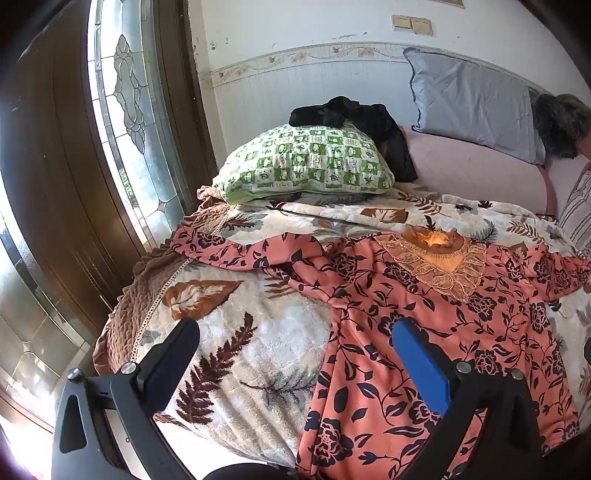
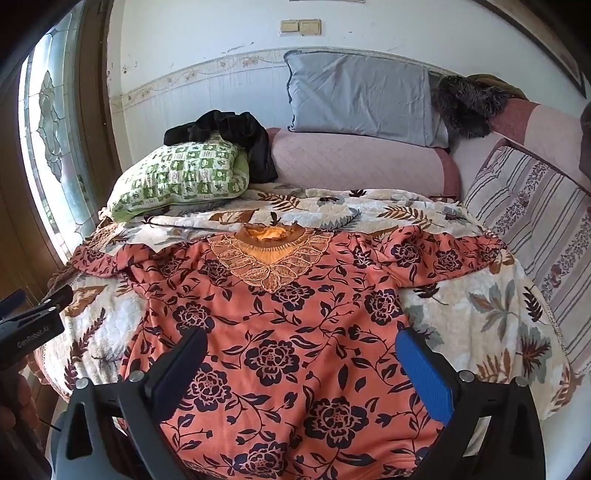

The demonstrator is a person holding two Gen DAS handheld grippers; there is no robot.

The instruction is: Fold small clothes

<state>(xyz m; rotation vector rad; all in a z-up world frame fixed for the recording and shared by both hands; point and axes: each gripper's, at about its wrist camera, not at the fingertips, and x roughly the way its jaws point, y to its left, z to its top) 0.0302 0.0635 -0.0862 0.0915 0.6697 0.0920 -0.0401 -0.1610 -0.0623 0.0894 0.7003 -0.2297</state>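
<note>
1. One orange floral blouse (image 2: 291, 332) lies spread on one leaf-patterned blanket (image 2: 480, 314).
2. Three pillows: one green-checked pillow (image 2: 181, 177), one grey pillow (image 2: 362, 96), one striped cushion (image 2: 535, 221).
3. One black garment (image 2: 229, 129) lies bunched on the green pillow.
4. Two wall switch plates (image 2: 301, 26).
5. One stained-glass window (image 1: 129, 92).
6. Two grippers: left gripper (image 1: 295, 365), right gripper (image 2: 301, 365), both wide open.
</note>
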